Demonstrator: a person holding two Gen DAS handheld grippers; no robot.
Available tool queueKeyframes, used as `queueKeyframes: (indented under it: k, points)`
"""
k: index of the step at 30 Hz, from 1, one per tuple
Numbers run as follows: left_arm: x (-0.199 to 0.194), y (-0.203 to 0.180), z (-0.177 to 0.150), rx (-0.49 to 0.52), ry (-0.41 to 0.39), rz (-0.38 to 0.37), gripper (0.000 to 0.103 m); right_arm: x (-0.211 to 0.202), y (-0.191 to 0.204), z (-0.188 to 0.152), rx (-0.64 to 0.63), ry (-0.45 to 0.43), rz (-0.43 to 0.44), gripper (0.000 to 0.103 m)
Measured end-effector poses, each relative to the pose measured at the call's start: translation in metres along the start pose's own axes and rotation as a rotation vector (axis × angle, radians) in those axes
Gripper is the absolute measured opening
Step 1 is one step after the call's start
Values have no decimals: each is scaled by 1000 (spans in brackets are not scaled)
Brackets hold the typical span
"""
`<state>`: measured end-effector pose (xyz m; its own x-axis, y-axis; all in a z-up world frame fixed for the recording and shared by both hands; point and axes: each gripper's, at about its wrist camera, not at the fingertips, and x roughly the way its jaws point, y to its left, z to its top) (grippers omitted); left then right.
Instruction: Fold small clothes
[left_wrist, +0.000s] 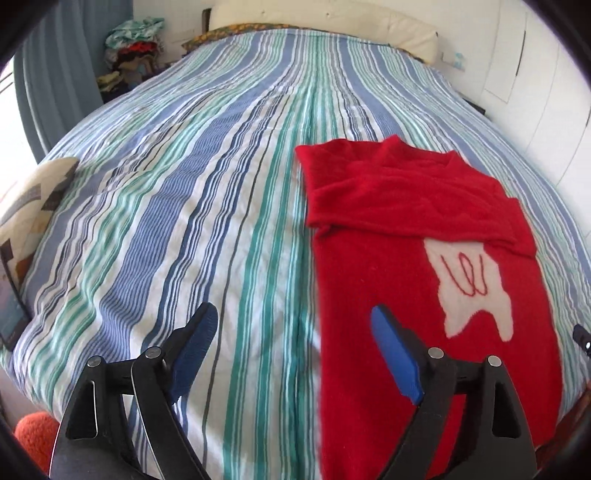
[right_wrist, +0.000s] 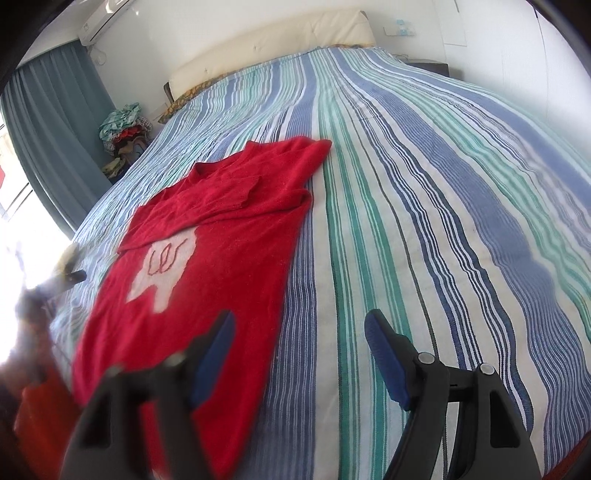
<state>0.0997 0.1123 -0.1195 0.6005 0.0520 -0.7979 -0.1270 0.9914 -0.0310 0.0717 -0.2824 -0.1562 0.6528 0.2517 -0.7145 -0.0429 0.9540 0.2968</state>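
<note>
Spreading wide with nothing between them, the left gripper's (left_wrist: 291, 325) blue-padded fingers (left_wrist: 397, 354) hang above the near part of the bed (left_wrist: 207, 206): the left finger is over the striped cover and the right one over the left edge of the red sweater (left_wrist: 417, 221). The right gripper's (right_wrist: 299, 332) fingers (right_wrist: 386, 354) also stand apart and empty, the left one blurred over the sweater's near right corner, the right one over bare striped cover. The sweater lies flat on the bed, its hem toward the near edge and its neck toward the far end. Both sleeves are folded in across the chest, so that the garment forms a long, narrow shape. A white patch (left_wrist: 476, 291) with red looping stitching shows on the front, partly covered at its far edge by the folded sleeve. In the left wrist view the sweater sits right of the middle of the bed; in the right wrist view it sits left of the middle. Beyond it the blue, green and white stripes run to a cream headboard (right_wrist: 280, 48). A patterned cushion (left_wrist: 33, 206) rests at the bed's left edge, a heap of clothes (left_wrist: 133, 48) stands at the far left beside a grey-blue curtain (right_wrist: 55, 133), and white wardrobe doors (left_wrist: 532, 74) line the right wall.
</note>
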Motion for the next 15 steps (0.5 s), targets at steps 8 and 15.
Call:
queueKeyframes:
  k: [8,15]
  points:
    - [9,-39,-39,116,64,88,89,4,3,-3,-27,11,-20,73]
    - [13,-44,-43,148,67,116,89,4,-2,-3,-5,11,-14,74]
